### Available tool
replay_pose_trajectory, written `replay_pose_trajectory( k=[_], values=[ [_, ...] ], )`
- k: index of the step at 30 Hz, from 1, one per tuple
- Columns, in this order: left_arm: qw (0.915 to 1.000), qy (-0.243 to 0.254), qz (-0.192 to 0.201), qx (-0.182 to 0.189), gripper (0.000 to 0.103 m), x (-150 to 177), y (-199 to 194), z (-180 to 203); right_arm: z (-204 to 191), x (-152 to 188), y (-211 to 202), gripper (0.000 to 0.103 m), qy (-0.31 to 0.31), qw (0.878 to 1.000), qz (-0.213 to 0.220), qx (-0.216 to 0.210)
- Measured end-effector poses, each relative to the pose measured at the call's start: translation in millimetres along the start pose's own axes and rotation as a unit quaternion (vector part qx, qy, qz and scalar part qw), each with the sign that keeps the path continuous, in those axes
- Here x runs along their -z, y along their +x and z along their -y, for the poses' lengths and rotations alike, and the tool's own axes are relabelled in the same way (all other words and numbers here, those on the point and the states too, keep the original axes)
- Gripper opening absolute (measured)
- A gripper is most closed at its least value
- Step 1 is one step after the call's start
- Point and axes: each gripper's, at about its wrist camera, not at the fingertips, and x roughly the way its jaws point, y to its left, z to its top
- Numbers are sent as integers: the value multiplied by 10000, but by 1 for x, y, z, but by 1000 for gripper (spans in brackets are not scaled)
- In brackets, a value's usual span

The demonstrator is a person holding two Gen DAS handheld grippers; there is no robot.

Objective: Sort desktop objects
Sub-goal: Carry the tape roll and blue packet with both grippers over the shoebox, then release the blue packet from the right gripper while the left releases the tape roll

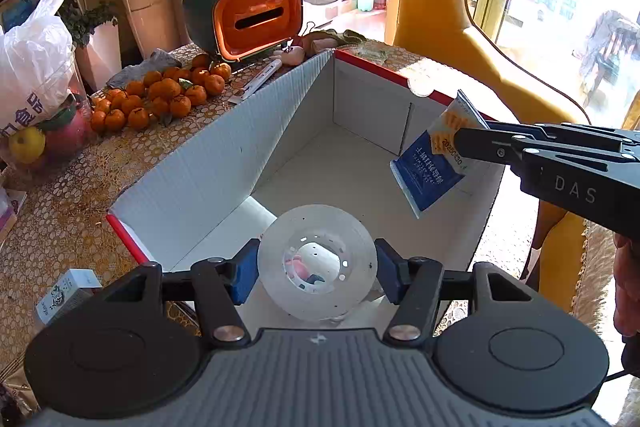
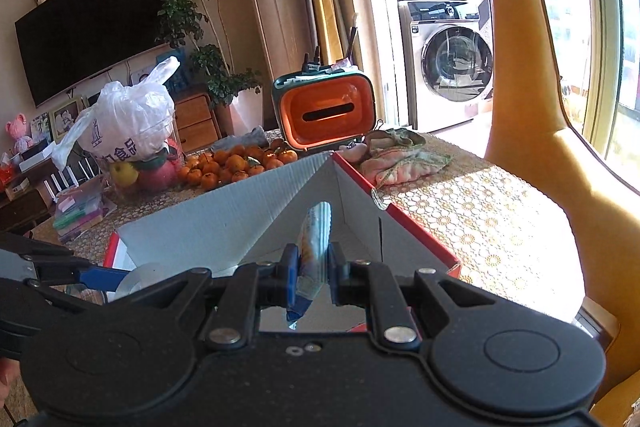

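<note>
A table covered in a gold lace-pattern cloth (image 1: 68, 211) stands in a sunlit living room. On it sits an open white corrugated cardboard box with red outer edges (image 1: 224, 147), its floor bare. The left gripper (image 1: 316, 267) is clenched on a translucent white roll of tape (image 1: 317, 261), held over the near end of the box, clear of its floor. The right gripper (image 2: 313, 267) is closed on a flat blue-and-white snack packet (image 1: 434, 155), which hangs tilted above the right side of the box, just inside its red-edged wall.

Beyond the box lies a heap of small orange tangerines (image 1: 160, 99), and behind it stands an orange-and-green rounded tissue holder (image 1: 248, 21) with a dark slot. A white plastic bag (image 1: 34, 67) rests on fruit at the table's left edge. A small white carton (image 1: 66, 295) lies just beside the near left corner of the box. A crumpled pink-and-green cloth (image 2: 400, 157) lies behind the far corner. A mustard-yellow chair back (image 2: 560, 147) rises at the right. A silver front-loading washing machine (image 2: 448, 63) stands by the window, and a black television (image 2: 92, 23) hangs on the wall beside a leafy potted plant (image 2: 200, 19).
</note>
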Motion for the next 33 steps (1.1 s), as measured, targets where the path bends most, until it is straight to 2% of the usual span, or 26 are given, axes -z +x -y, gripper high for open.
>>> replay_pose_trajectory(
  k=[8, 21, 26, 33],
  values=[
    [9987, -52, -465, 179, 59, -16, 43, 0, 16, -3, 31, 14, 133, 9991, -404, 2],
    [9950, 87, -983, 160, 59, -30, 91, 5, 26, -10, 61, 14, 219, 9957, -881, -175],
    [9918, 123, -1262, 152, 59, -35, 104, 7, 10, -16, 69, 14, -355, 9935, -1076, -103],
    [9888, 121, -1455, 321, 59, -35, 114, 11, 6, -23, 89, 14, -434, 9853, -1591, -449]
  ],
)
